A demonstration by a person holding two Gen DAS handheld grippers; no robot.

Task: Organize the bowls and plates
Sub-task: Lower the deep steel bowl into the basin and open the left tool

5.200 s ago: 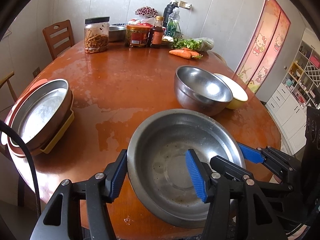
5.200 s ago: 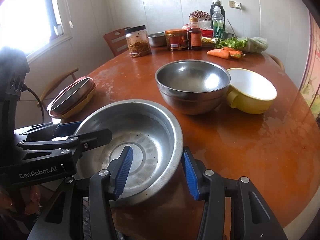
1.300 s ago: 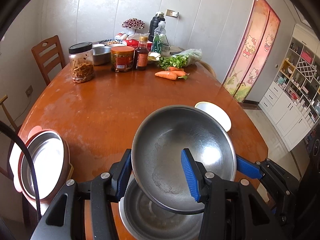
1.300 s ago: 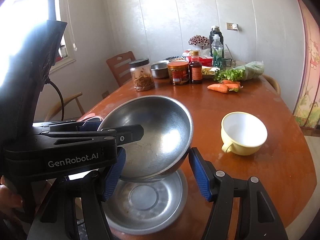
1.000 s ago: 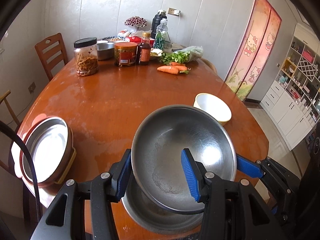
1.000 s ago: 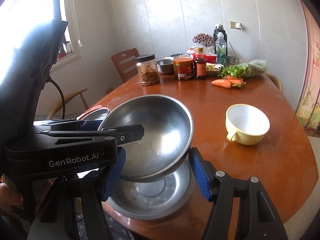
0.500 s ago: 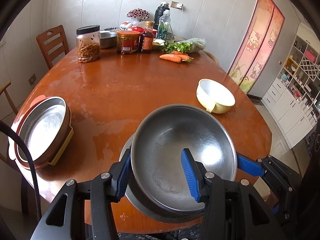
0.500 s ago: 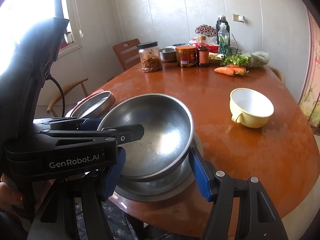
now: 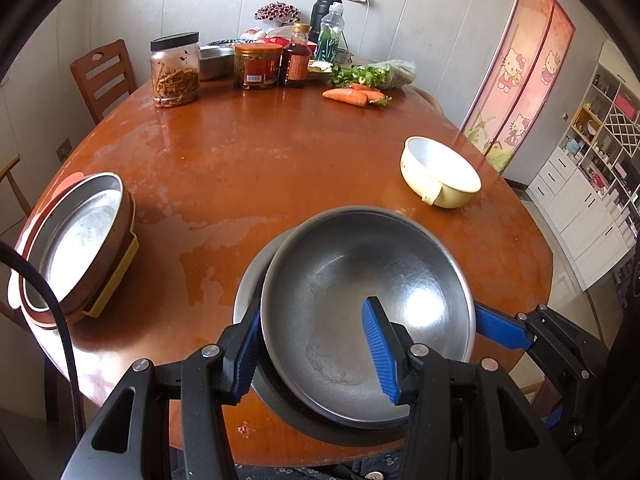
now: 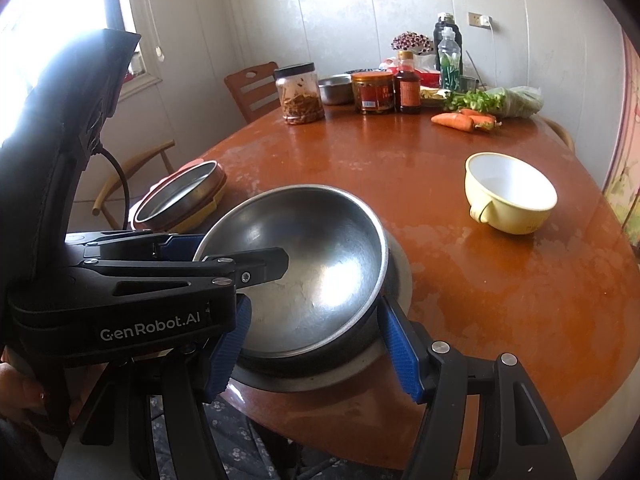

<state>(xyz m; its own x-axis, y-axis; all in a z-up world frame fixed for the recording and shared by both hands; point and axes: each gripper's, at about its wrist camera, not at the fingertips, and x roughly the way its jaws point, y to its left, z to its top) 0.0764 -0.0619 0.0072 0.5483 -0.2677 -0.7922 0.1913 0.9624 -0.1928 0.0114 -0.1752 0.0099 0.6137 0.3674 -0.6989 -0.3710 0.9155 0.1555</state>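
Note:
A deep steel bowl [image 9: 360, 292] [image 10: 312, 240] sits tilted inside a wide steel basin [image 9: 246, 284] [image 10: 402, 276] at the table's near edge. My left gripper [image 9: 312, 308] is shut on the bowl's near-left wall, one blue pad outside and one inside. My right gripper [image 10: 314, 304] holds the bowl's near-right side, its right pad against the outer wall; the left gripper's body partly hides its left pad. A pale yellow bowl [image 9: 440, 176] [image 10: 512, 192] stands alone to the right. A stack of plates [image 9: 76, 240] [image 10: 180, 196] with a steel pan on top rests at the left edge.
Jars [image 9: 176, 70], bottles [image 9: 298, 56], a small steel bowl, carrots [image 9: 350, 96] and greens line the far side of the round wooden table [image 9: 260, 160]. A wooden chair [image 9: 104, 76] stands behind it. White cabinets [image 9: 592, 208] are at the right.
Both grippers have sunk with the steel bowl, which hung above the basin a second ago and now rests in it. The table looks closer in both views.

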